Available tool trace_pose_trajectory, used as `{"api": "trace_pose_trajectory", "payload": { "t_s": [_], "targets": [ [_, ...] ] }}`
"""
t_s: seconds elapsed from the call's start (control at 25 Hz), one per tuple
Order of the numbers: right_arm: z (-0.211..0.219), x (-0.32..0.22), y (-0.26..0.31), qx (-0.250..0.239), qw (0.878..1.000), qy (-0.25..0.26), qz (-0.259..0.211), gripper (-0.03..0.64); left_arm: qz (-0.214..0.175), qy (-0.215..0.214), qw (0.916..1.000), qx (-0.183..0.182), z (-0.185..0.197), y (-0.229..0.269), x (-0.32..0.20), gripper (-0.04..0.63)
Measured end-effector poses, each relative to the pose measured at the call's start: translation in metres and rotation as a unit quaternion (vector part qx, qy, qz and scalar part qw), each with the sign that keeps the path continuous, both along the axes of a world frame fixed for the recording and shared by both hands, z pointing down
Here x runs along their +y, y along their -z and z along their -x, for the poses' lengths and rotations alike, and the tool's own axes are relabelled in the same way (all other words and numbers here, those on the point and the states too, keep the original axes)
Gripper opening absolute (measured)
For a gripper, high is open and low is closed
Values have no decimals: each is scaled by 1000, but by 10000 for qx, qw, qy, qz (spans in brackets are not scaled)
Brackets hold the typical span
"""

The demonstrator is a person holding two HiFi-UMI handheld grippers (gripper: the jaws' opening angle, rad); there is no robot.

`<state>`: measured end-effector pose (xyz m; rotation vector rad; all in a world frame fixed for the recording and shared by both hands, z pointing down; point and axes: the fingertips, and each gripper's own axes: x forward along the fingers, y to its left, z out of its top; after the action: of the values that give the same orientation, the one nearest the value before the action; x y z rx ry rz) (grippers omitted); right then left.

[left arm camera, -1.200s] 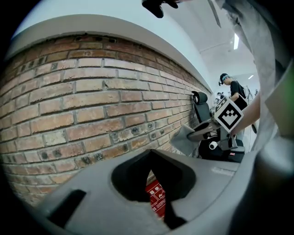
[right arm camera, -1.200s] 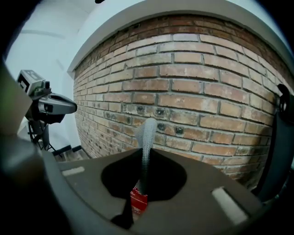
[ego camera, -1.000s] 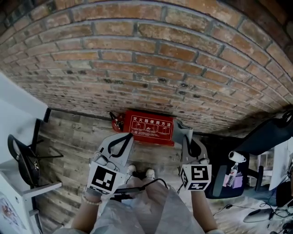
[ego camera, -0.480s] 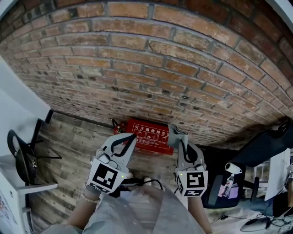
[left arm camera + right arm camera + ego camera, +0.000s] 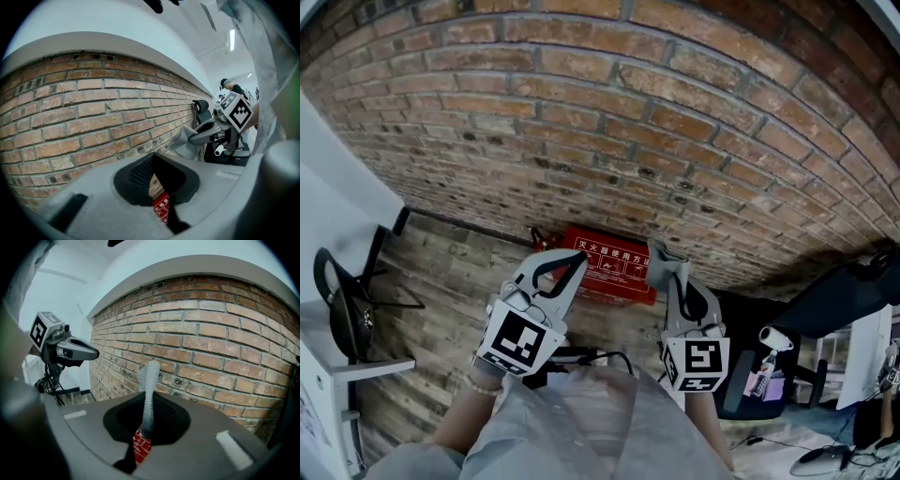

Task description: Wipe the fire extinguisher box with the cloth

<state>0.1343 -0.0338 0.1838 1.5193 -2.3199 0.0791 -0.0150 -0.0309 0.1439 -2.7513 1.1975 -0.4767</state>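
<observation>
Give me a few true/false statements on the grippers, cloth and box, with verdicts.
1. The right gripper is shut on a grey cloth. True.
2. The left gripper also grips the cloth. False: its jaws are together on nothing.
3. The red fire extinguisher box sits on the plank floor against the brick wall. True.
4. The cloth is pressed on the box. False: it is held up in the air, apart from the box.
</observation>
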Motion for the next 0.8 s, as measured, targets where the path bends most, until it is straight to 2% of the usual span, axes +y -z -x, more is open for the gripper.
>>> {"api": "trace_pose_trajectory", "payload": {
  "t_s": [0.16,0.8],
  "targets": [
    [2,3,0,11,10000,11,-20,17,30,-43,9999,-101,-1,-3,2,-3],
    [6,8,-4,12,10000,72,63,17,27,60,9999,84,-2,-4,5,-3]
  ]
}}
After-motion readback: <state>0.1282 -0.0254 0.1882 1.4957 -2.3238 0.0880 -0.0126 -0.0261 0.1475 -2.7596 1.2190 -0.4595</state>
